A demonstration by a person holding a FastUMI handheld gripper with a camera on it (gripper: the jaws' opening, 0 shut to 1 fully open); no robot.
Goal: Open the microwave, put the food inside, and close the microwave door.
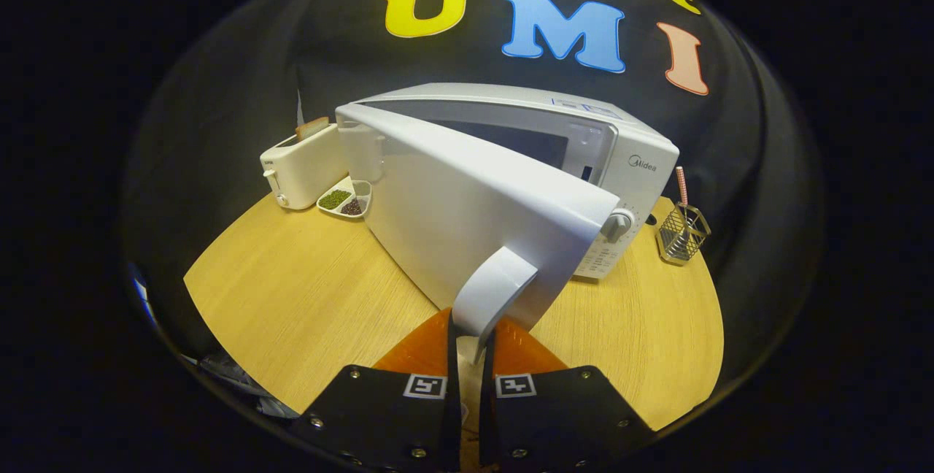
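Gripper view: fingers (471, 338) clamping microwave door handle (495, 290).

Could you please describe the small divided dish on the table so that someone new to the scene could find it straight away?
Start at the white microwave on the wooden table, whose door stands partly open with the gripper closed on the handle. Beyond the door's hinge side stands a white toaster. The divided dish lies between toaster and microwave; it is the only low, shallow thing there, holding green and dark fillings.
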